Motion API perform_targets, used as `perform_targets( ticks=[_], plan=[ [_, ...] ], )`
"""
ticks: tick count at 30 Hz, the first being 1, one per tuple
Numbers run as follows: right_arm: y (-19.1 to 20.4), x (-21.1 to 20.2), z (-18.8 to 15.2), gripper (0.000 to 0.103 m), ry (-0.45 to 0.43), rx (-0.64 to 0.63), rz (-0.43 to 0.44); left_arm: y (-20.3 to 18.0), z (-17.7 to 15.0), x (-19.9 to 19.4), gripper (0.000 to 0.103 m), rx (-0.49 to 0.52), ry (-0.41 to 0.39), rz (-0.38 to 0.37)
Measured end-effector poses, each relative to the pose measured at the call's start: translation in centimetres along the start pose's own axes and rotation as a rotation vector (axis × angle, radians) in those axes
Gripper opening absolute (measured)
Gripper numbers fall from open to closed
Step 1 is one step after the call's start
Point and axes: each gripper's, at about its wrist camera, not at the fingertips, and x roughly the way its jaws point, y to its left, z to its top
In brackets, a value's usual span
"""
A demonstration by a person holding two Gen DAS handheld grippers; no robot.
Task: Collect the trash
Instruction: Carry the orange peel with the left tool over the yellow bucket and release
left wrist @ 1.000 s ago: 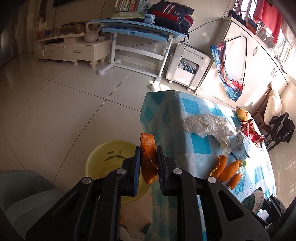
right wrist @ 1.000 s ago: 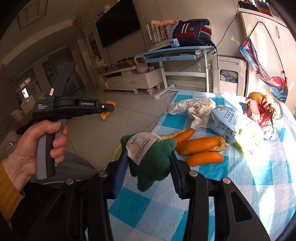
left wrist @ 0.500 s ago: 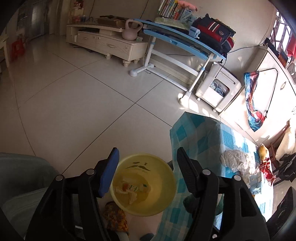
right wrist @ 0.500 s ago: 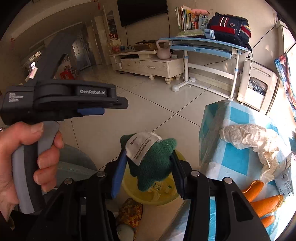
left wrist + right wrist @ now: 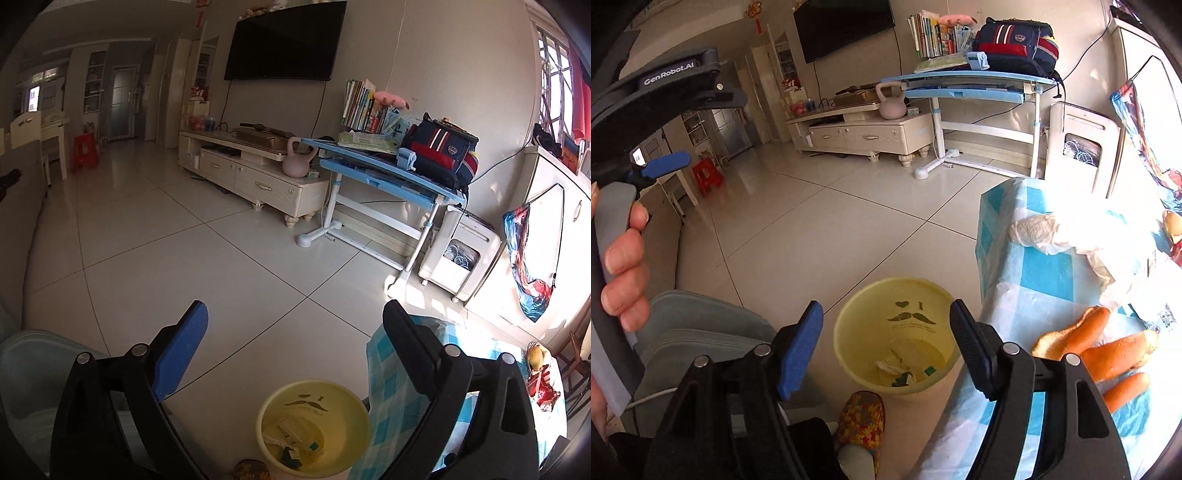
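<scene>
A yellow bin (image 5: 849, 314) (image 5: 273, 402) stands on the floor against the end of the blue-checked table (image 5: 1045, 273). Green and white scraps (image 5: 905, 378) lie at its bottom. My right gripper (image 5: 885, 306) hovers above the bin with its jaws opening and nothing between them. My left gripper (image 5: 295, 308) is raised and points across the room, jaws opening wide and empty. In the right wrist view the left gripper (image 5: 713, 129) sits at the upper left, held by a hand (image 5: 624, 266). Orange peels (image 5: 1100, 350) and a crumpled white bag (image 5: 1052, 232) lie on the table.
A patterned slipper (image 5: 862, 417) rests on the floor just in front of the bin. A grey-blue cushioned seat (image 5: 701, 332) is at the left. Further back stand a blue desk (image 5: 388, 177), a TV cabinet (image 5: 258, 181) and a white cabinet (image 5: 461, 258).
The left gripper let go of the orange peel, opened wide and tilted up toward the room. The right gripper moved from the table to over the bin and released the green item.
</scene>
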Motion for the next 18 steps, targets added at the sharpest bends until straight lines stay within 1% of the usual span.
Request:
perform_targets(
  ticks=[4, 6, 11, 14, 18],
  plan=[
    [-1.3, -2.7, -1.5, 0.071, -0.006, 0.029, -0.07, -0.8, -0.2, -1.0, 0.095, 0.051, -0.015, -0.011],
    [-1.5, -3.9, -1.9, 0.071, -0.002, 0.025, -0.099, -1.2, -0.3, -1.2, 0.096, 0.062, -0.011, -0.025],
    [-2.2, -6.8, -2.8, 0.073, -0.03, 0.032, -0.16, -2.3, -0.7, -1.5, 0.096, 0.093, 0.002, -0.049],
    [-2.8, -8.1, -3.5, 0.074, -0.039, 0.044, -0.203, -3.1, -0.9, -2.0, 0.096, 0.117, -0.002, -0.061],
    [-4.5, -8.8, -4.4, 0.074, -0.024, 0.085, -0.252, -4.5, -1.3, -2.3, 0.096, 0.163, 0.006, -0.092]
  ],
)
